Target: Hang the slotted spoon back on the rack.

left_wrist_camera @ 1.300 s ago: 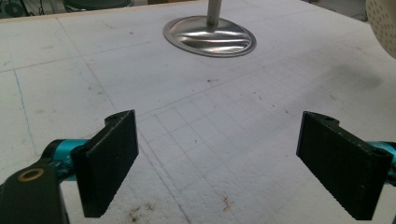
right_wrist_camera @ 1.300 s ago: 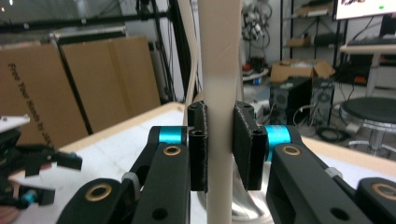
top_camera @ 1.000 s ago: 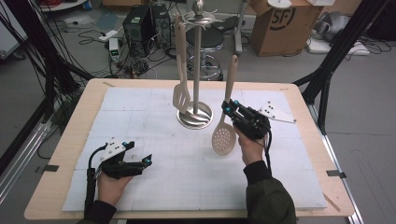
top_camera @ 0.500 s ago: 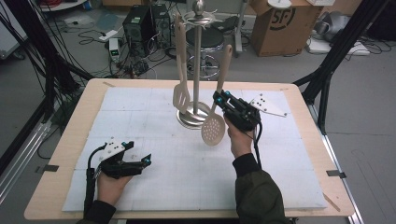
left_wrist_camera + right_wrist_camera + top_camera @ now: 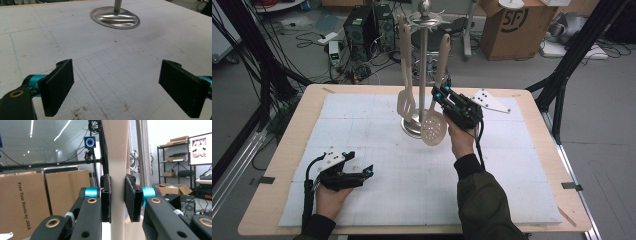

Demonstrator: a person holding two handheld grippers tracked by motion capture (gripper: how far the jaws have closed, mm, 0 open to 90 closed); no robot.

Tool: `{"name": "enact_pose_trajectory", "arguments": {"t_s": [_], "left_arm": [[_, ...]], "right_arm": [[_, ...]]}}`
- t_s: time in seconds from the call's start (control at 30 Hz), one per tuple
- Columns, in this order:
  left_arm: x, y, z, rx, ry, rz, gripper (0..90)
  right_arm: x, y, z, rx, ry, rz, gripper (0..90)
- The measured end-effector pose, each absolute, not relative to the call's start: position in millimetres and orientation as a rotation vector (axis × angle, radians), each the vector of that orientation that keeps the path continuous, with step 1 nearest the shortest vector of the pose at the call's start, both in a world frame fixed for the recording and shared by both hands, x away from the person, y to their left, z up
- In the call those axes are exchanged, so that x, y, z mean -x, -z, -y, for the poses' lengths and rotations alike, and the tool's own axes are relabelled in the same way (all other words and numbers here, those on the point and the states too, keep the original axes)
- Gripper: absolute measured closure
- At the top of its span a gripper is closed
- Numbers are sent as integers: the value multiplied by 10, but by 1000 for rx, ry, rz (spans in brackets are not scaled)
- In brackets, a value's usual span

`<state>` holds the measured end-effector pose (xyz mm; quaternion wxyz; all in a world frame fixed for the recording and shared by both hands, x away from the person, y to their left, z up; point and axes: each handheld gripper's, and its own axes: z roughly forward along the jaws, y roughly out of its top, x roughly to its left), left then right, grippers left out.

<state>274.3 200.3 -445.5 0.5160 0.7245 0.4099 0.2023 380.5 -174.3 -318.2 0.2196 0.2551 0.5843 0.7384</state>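
A workshop floor strewn with cables, computer boxes and a cardboard carton lies beyond the far edge of a wooden tabletop (image 5: 277, 165), which is covered by a white gridded mat (image 5: 377, 150).

Near the front left corner, the left gripper (image 5: 362, 172) rests low on the mat in the person's left hand (image 5: 332, 197). Its jaws stand wide apart with nothing between them; in the left gripper view bare mat shows between the two black pads (image 5: 58, 86), and the round metal base of the stand (image 5: 115, 17) lies well ahead.

Toward the middle of the far edge stands a metal utensil stand (image 5: 422, 60), an upright pole on a disc base. A pale slotted turner (image 5: 406, 100) hangs from its top ring on the left side of the pole, long axis vertical, blade down.

Just right of the pole, the slotted spoon (image 5: 434, 127) is held off the tabletop. Its long axis runs nearly upright, leaning slightly, with the perforated round bowl at the bottom just beside the stand's base and the handle end pointing up toward the stand's top ring. The right gripper (image 5: 439, 95), raised in the right hand (image 5: 462, 137), holds it at mid-handle: the jaws are drawn narrow and clamp the handle from both sides. In the right gripper view the pale handle (image 5: 116, 157) rises straight up between the two pads, which press on its faces.
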Motion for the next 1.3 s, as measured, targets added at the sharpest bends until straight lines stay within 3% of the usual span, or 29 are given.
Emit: {"name": "enact_pose_trajectory", "arguments": {"t_s": [1.3], "left_arm": [[-2740,4436,-2050,-1718,-486,-990,133]], "right_arm": [[-3992,3140,1527,-745,-1964,-1642,778]]}}
